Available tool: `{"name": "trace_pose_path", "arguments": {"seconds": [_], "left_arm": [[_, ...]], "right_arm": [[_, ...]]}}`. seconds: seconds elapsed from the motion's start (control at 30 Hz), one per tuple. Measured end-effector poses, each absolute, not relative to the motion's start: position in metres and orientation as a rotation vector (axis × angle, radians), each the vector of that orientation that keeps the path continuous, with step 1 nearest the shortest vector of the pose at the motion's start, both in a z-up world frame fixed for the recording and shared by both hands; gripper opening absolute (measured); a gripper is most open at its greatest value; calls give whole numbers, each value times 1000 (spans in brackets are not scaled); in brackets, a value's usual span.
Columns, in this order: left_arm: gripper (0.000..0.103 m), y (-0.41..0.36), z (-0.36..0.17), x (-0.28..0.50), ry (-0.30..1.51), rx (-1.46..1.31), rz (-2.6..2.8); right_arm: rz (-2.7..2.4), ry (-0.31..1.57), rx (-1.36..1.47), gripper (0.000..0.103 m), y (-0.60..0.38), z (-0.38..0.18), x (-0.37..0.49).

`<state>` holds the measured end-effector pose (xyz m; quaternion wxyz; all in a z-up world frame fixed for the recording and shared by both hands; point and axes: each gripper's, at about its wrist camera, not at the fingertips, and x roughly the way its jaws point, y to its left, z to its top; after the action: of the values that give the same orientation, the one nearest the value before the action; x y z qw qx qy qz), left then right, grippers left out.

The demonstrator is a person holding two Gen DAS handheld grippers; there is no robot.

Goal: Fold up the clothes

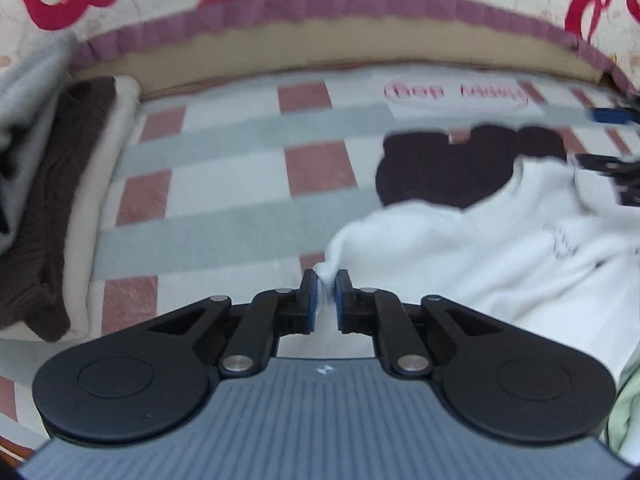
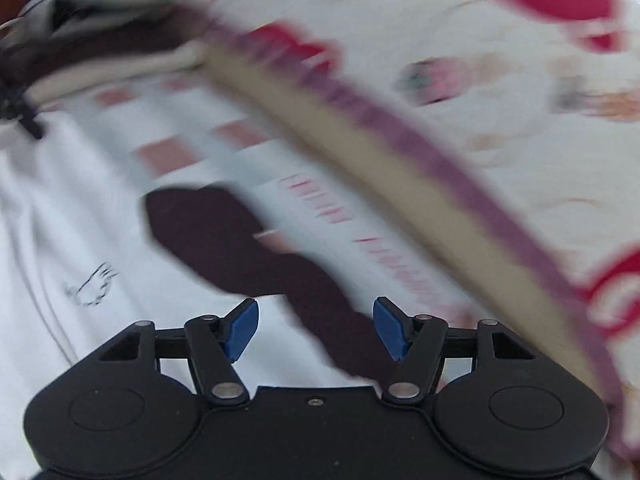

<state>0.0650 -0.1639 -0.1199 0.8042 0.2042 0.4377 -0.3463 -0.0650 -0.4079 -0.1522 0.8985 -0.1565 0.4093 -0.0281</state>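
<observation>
One white garment [image 1: 500, 256], lower right of the left view, lies spread on the checked bed cover [image 1: 224, 184]. Judged soft, light, limp; best held at corners or hems. Left gripper [image 1: 325, 280]: jaws clamped on a corner. Right gripper [image 2: 316, 320]: jaws apart, holding nothing. One stack of folded clothes [image 1: 44, 208] at left edge.

Left gripper [image 1: 325, 300]: black linkage arms with silver pivot pins, blue pads, and a ribbed grey body at 6 o'clock showing a small white mark. Right gripper [image 2: 316, 330]: matching black arms, blue pads, black body, one central screw.
</observation>
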Motion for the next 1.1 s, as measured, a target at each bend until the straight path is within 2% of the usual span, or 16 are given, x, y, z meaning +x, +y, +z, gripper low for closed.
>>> {"name": "trace_pose_path", "arguments": {"seconds": [0.03,0.07,0.13,0.2,0.27,0.37,0.4,0.43,0.47,0.7,0.83,1.03,1.1], "left_arm": [[30,-165,-125,65,951,468,-756],[34,-166,-131,66,957,484,-766],[35,-168,-141,67,968,517,-786],[40,-169,-151,69,979,550,-806],[44,-169,-160,76,1011,539,-813],[45,-167,-172,91,1084,473,-793],[38,-167,-174,94,1105,456,-779],[13,-164,-168,92,1074,445,-772],[6,-161,-161,90,1044,434,-765],[5,-141,-118,74,831,351,-718],[5,-130,-119,66,817,239,-673],[5,-138,-131,42,773,323,-618],[5,-138,-129,36,750,325,-589]], "right_arm": [[-6,889,-290,68,-411,-159,-53],[11,920,-290,68,-413,-165,-48],[40,979,-294,68,-415,-175,-39],[56,1038,-290,69,-420,-186,-32],[96,1077,-180,69,-431,-194,-34],[135,1097,-12,72,-445,-204,-40],[120,1068,-9,65,-443,-206,-42],[105,1045,-41,28,-439,-207,-43],[79,1022,-68,5,-434,-205,-46],[-66,832,-112,4,-419,-160,-90],[-148,734,-47,4,-421,-130,-115],[-94,867,-50,4,-409,-160,-120],[-118,846,-52,4,-405,-157,-117]]}}
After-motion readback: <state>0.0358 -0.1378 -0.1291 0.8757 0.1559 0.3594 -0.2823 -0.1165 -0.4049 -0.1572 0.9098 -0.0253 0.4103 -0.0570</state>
